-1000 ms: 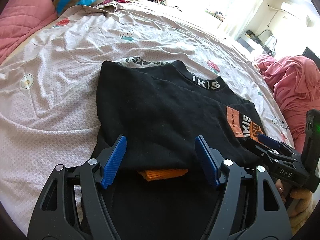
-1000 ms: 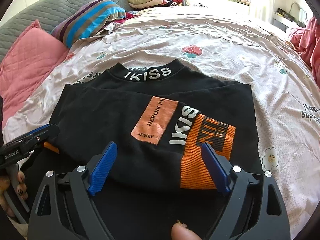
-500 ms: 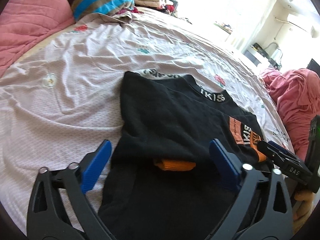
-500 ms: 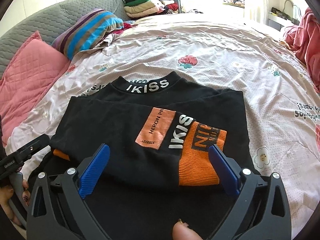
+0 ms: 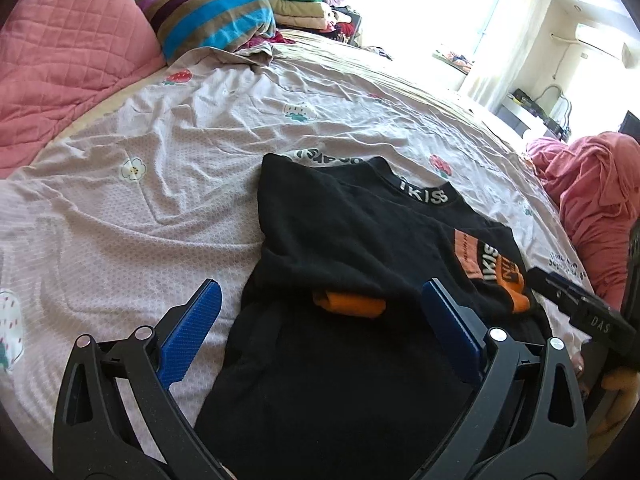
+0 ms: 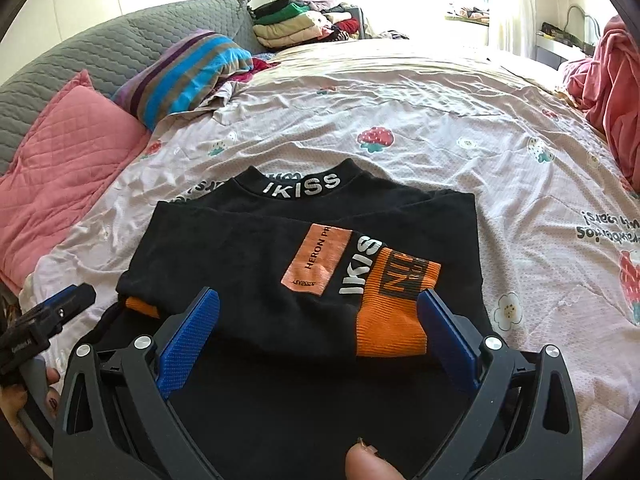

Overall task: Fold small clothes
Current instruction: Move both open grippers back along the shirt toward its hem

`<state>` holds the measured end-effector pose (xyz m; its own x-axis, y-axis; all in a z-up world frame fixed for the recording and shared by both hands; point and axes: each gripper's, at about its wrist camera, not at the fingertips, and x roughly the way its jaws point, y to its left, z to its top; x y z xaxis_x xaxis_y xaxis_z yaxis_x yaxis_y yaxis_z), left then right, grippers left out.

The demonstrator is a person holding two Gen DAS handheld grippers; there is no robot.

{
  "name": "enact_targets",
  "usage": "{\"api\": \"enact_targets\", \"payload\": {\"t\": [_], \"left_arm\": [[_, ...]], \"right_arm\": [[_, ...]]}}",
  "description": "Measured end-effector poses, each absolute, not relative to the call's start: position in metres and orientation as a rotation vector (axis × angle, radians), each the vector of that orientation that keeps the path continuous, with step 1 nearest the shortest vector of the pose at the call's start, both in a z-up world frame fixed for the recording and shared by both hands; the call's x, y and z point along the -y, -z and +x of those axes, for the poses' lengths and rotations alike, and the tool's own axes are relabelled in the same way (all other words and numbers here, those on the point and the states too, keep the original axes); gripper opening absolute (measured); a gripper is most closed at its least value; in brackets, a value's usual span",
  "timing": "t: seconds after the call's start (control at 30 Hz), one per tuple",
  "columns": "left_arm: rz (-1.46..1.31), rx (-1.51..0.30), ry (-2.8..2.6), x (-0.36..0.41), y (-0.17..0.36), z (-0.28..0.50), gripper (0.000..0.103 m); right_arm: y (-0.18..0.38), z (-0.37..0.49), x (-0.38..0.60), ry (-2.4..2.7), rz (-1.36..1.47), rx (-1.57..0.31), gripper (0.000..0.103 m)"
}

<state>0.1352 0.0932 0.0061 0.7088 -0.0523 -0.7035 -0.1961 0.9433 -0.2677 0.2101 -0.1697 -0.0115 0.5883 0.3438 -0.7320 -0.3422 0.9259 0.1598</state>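
A black top [image 5: 344, 240] [image 6: 272, 256] with an "IKISS" collar lies on the bed, both sleeves folded across its front. Orange cuffs show at the near edge [image 5: 348, 303] [image 6: 390, 332]. My left gripper [image 5: 320, 320] is open and empty, hovering over the top's near left part. My right gripper [image 6: 318, 326] is open and empty, hovering over the near right part by the orange cuff. Each gripper shows at the edge of the other's view: the right one [image 5: 580, 308], the left one [image 6: 48, 316].
The pale strawberry-print sheet [image 6: 440, 120] covers the bed. A pink quilted pillow [image 5: 68, 52] and a striped pillow [image 6: 188, 68] lie at the far left. Folded clothes [image 6: 296, 24] are stacked behind. A pink blanket [image 5: 600, 200] is heaped on the right.
Both grippers have opened wider and pulled back from the top. The left gripper has shifted left, its left finger now over the sheet. The top has not moved.
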Motion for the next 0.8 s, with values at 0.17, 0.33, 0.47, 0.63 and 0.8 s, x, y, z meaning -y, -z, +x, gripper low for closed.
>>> {"api": "enact_targets", "payload": {"t": [0.17,0.33,0.47,0.63,0.8], "left_arm": [[-0.323,-0.791,-0.079,-0.087,-0.010,0.125,0.094],[-0.316,-0.793,-0.080,-0.084,-0.014,0.113,0.094],[-0.317,-0.797,-0.094,-0.086,-0.016,0.102,0.094],[-0.321,-0.789,-0.106,-0.089,-0.020,0.091,0.094],[-0.314,-0.788,-0.111,-0.088,-0.023,0.081,0.094]], "right_arm": [[0.005,0.202,0.173,-0.407,-0.003,-0.845,0.098],[0.003,0.193,0.179,-0.413,-0.010,-0.841,0.098],[0.001,0.187,0.186,-0.412,-0.010,-0.834,0.098],[-0.002,0.181,0.195,-0.412,-0.006,-0.829,0.098],[-0.006,0.176,0.202,-0.411,-0.003,-0.817,0.098]]}}
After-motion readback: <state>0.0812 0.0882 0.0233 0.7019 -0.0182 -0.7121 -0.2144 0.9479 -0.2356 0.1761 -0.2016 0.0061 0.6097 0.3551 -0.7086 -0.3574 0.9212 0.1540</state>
